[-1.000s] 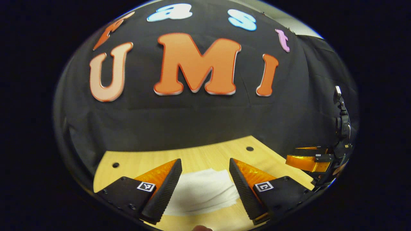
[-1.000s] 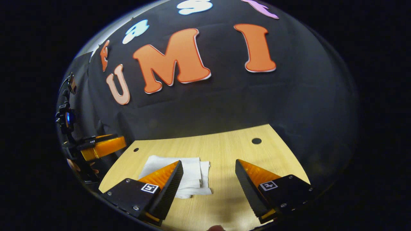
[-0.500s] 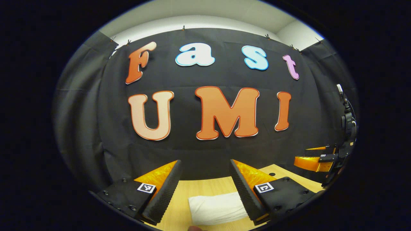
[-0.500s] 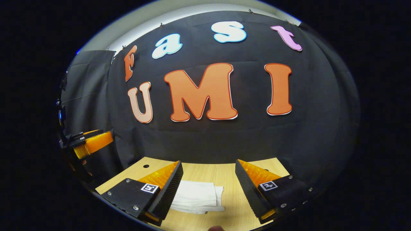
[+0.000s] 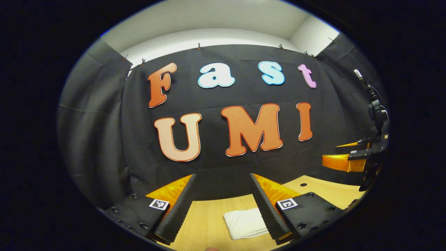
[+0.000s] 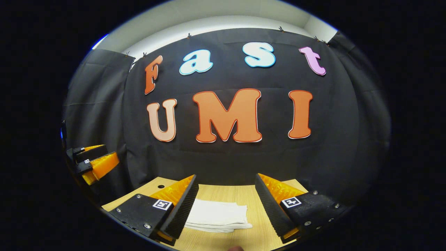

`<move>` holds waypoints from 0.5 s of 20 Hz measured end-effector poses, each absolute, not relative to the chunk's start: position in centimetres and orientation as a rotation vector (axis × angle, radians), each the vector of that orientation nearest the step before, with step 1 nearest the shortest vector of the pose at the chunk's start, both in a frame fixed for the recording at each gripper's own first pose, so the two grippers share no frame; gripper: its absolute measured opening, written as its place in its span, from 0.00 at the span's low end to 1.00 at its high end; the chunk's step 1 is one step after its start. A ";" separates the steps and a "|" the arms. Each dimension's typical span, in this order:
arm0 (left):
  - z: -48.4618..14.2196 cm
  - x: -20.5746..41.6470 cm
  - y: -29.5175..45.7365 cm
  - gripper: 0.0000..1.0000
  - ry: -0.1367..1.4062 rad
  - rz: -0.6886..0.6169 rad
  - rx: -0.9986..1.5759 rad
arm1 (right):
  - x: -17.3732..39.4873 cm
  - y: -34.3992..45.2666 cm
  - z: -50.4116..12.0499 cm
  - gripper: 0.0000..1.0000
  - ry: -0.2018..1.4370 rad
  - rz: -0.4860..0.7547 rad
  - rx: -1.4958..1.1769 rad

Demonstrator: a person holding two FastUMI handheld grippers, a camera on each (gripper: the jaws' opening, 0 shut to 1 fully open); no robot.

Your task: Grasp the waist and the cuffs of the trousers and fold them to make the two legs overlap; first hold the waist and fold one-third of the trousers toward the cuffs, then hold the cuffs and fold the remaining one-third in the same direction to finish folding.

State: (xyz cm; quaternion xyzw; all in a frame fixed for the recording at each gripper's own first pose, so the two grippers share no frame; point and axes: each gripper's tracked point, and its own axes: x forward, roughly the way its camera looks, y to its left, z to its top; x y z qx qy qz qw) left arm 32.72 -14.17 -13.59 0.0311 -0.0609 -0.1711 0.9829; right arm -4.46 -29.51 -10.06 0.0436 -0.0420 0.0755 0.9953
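The white trousers (image 5: 245, 223) lie folded into a small flat stack on the wooden table (image 5: 209, 223). In the left gripper view my left gripper (image 5: 223, 204) is open, raised above the table, with the stack below its right finger. In the right gripper view the folded trousers (image 6: 217, 216) lie low between the fingers of my right gripper (image 6: 226, 205), nearer the left one; it is open too and holds nothing. The right gripper (image 5: 348, 158) also shows far right in the left gripper view. The left gripper (image 6: 92, 162) shows far left in the right gripper view.
The wooden table (image 6: 258, 226) has small round holes (image 5: 303, 184) near its back edge, and another hole (image 6: 160, 186) shows at its left. Black cloth walls close the booth behind and at both sides.
Both grippers have lifted and tilted up from the folded trousers, so more wall and less table shows. The stack now sits lower and smaller in both views. Both stay open.
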 end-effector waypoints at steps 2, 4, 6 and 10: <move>-14.1 32.0 -13.7 1.00 -0.125 -0.344 0.050 | -6.0 -29.4 -10.4 0.98 -0.084 0.129 0.078; -14.4 30.6 -13.0 0.99 -0.118 -0.352 0.025 | -7.4 -29.3 -10.6 0.98 -0.085 0.118 0.062; -15.0 28.9 -12.2 0.99 -0.107 -0.350 0.015 | -8.7 -29.4 -11.0 0.98 -0.068 0.124 0.072; -14.8 27.4 -12.5 0.99 -0.104 -0.344 0.021 | -10.0 -30.2 -10.9 0.98 -0.089 0.119 0.074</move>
